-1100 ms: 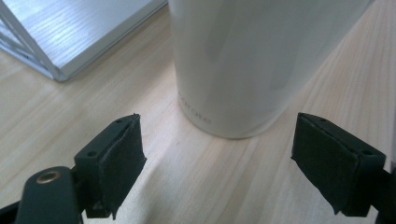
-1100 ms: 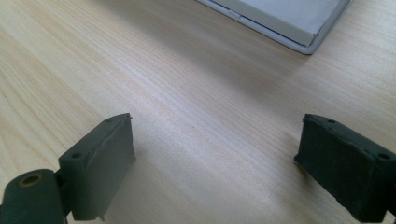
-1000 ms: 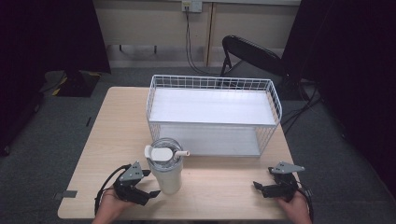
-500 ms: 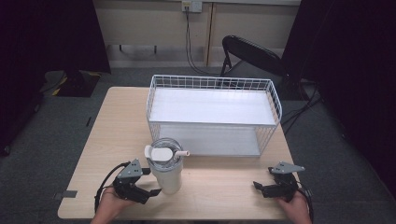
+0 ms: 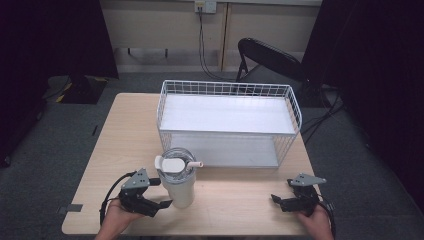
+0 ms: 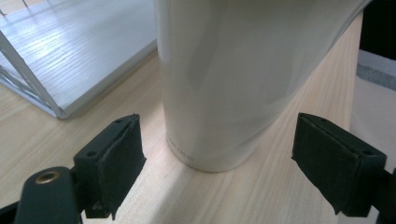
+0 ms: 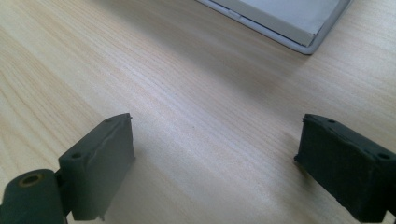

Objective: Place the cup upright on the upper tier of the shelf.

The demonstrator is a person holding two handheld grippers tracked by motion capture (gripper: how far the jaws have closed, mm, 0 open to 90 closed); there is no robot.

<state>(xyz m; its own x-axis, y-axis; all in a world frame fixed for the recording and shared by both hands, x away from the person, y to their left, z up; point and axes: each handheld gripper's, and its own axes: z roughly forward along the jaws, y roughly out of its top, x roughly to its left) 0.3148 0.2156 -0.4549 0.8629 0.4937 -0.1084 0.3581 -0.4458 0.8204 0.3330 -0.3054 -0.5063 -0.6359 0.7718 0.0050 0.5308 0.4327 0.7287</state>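
A cream tumbler (image 5: 178, 186) with a clear lid and a straw stands upright on the wooden table (image 5: 235, 195), just in front of the white wire basket (image 5: 227, 120). My left gripper (image 5: 161, 194) is open at its left side, low on the table. In the left gripper view the tumbler's base (image 6: 219, 107) stands between and just beyond the two pads (image 6: 114, 158), which do not touch it. Far to the right, my right gripper (image 5: 276, 201) rests open near the table's front edge, with bare wood between its pads (image 7: 100, 156).
The basket's white base board (image 7: 280, 16) lies ahead of the right gripper. A black folding chair (image 5: 270, 57) stands behind the table. Dark curtains hang at both sides, and grey carpet surrounds the table.
My left gripper has edged slightly right, closer to the tumbler. The right gripper and the tumbler have stayed where they were.
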